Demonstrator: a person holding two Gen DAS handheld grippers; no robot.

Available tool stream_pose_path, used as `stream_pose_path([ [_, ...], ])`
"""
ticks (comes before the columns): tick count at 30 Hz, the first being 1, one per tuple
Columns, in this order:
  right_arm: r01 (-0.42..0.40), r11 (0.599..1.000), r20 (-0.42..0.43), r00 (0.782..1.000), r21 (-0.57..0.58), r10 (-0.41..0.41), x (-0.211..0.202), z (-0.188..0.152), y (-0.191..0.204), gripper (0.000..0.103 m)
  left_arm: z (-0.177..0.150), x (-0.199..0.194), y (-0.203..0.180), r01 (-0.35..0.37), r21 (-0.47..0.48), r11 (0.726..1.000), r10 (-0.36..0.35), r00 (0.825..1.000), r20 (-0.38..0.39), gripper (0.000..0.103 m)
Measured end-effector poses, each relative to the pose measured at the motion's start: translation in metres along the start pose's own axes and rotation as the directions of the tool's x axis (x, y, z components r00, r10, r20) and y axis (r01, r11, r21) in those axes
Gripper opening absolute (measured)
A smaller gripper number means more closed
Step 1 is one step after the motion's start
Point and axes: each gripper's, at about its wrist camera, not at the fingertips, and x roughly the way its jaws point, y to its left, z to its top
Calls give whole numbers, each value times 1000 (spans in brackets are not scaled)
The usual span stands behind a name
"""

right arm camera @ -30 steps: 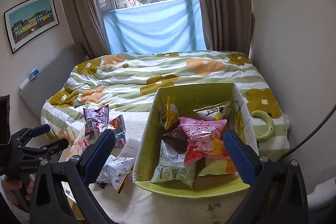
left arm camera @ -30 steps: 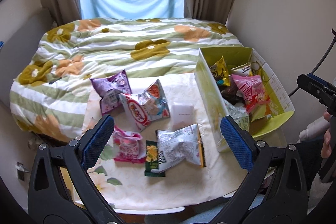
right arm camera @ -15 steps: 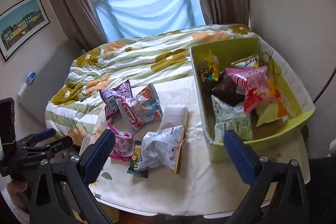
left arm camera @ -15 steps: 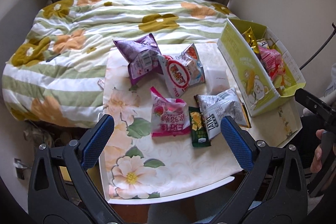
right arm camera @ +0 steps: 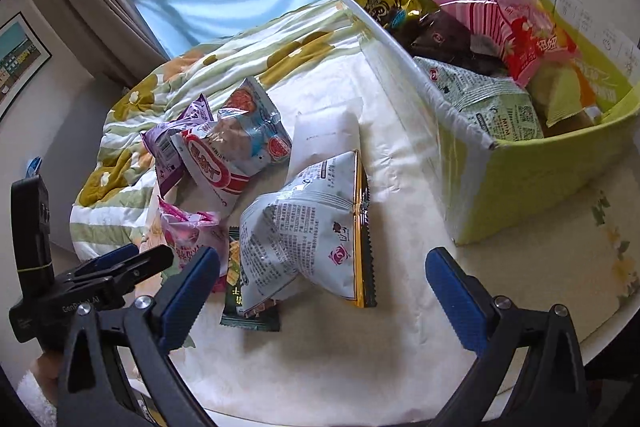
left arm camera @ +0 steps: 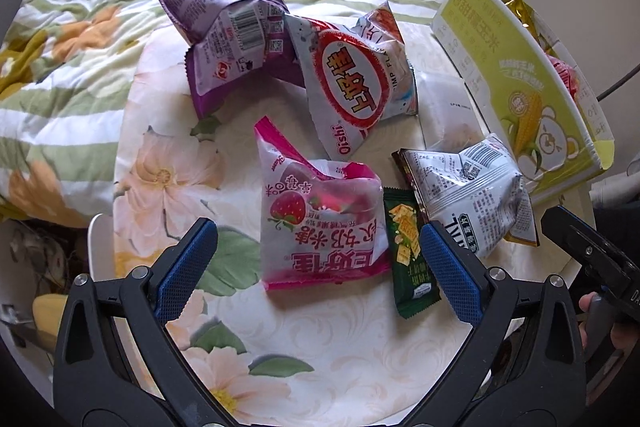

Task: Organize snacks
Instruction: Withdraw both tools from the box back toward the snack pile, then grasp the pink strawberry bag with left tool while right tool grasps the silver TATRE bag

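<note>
My left gripper point(left arm camera: 318, 251) is wide apart with nothing in it, right over the pink strawberry snack bag point(left arm camera: 320, 219). I should go straight down and pinch its puffy middle, missing the small dark green packet point(left arm camera: 410, 259). My right gripper point(right arm camera: 318, 285) waits apart over the silver crinkly bag point(right arm camera: 304, 223). The yellow-green cardboard box point(right arm camera: 520, 179) sits to the right.

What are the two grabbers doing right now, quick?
Left gripper: open, empty, over the pink strawberry bag.
Right gripper: open, empty, above the white snack bag.
</note>
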Motion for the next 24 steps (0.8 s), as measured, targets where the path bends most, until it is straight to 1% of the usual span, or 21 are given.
stream_pose_path([
  [2,-10,1000,8,1000,11,10,10,1,0,103,1,15,-1,-8,-1,1000,8,1000,-7,100],
  [4,-8,1000,6,1000,21,8,20,3,0,103,1,26,-3,-13,-3,1000,13,1000,-12,97],
  [6,-11,999,8,1000,37,11,28,3,-2,102,2,34,-4,-22,-1,1000,22,1000,-21,86],
  [7,-8,999,12,1000,46,7,31,3,-4,102,2,38,-4,-29,0,1000,29,999,-27,84],
  [9,-13,998,12,1000,62,13,37,2,-5,102,2,44,-2,-39,-13,999,38,999,-36,72],
  [11,-21,997,8,1000,71,20,44,1,-6,103,1,47,-1,-49,-24,999,48,998,-39,67],
  [14,-38,996,19,999,81,37,47,2,-6,102,1,46,-2,-59,-13,998,58,998,-32,58],
  [18,-44,997,22,999,71,42,49,3,-4,102,-1,44,-1,-53,-14,999,52,998,-35,52],
  [24,-57,997,13,998,44,57,53,6,-3,102,-5,37,2,-53,-33,998,52,998,-30,48],
])
